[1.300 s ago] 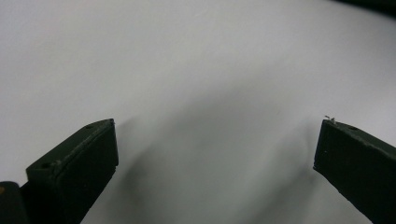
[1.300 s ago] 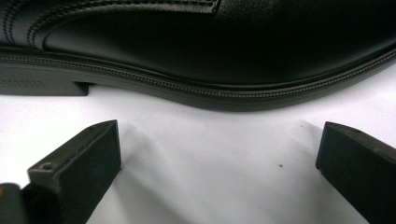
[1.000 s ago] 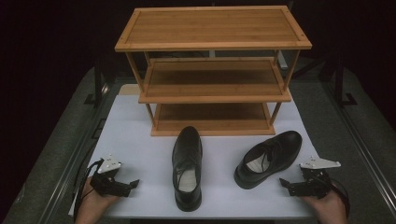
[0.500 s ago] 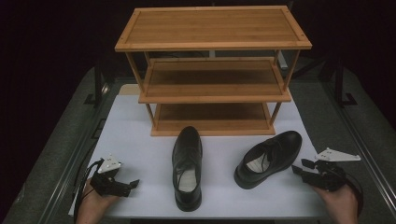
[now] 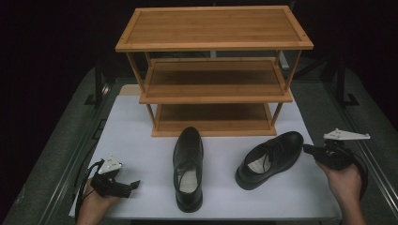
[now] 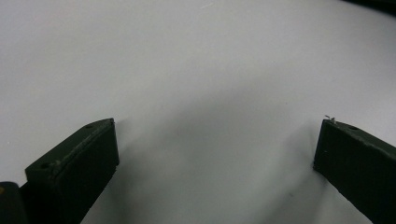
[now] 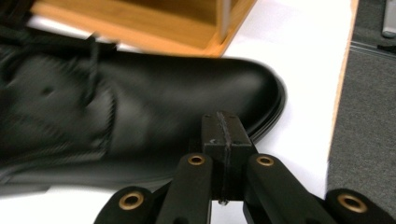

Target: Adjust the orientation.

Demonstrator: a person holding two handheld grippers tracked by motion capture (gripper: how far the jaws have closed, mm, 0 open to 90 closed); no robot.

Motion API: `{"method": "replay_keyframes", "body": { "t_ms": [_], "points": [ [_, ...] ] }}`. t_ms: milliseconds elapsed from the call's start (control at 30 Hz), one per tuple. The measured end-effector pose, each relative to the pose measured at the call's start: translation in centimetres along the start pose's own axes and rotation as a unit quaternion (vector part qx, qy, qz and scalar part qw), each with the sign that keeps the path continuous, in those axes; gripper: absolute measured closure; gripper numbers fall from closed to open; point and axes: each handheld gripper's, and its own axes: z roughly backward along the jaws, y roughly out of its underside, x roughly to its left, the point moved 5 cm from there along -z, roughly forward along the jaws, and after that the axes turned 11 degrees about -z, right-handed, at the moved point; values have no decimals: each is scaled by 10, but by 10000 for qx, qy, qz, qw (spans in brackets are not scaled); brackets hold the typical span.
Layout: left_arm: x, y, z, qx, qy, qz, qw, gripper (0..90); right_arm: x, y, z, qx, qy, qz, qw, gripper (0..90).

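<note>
Two black leather lace-up shoes rest on a white mat. One shoe lies mid-table, toe toward the rack. The other shoe lies at an angle to its right. My right gripper hovers just off this shoe's toe; its jaws have just been closing and now meet with nothing between them. At the mat's near left corner my left gripper rests low, jaws wide apart over bare white surface.
A three-tier wooden shoe rack stands at the back of the mat, its shelves bare. Dark grey table surface borders the mat on both sides, with a metal rail along each edge.
My right gripper has lifted and moved farther up the table beside the angled shoe's toe, and its jaws have closed. The left gripper and both shoes have stayed put.
</note>
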Motion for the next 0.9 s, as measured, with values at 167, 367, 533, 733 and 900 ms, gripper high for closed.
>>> {"method": "replay_keyframes", "body": {
  "t_ms": [167,367,533,733,900],
  "points": [
    [0,0,0,-2,0,4,10000,0,-14,-15,-13,-8,105,-5,9999,897],
    [0,0,0,-4,3,9,10000,0,-31,-31,-26,-78,253,-99,9996,898],
    [0,0,0,-19,-3,12,10000,0,-46,-40,-40,-104,395,-186,9990,898],
    [0,0,0,-22,-4,8,10000,0,-60,-34,-56,5,380,-399,9985,898],
    [0,0,0,-20,-5,6,10000,0,-62,-28,-64,98,324,-398,9986,898]
  ]
}}
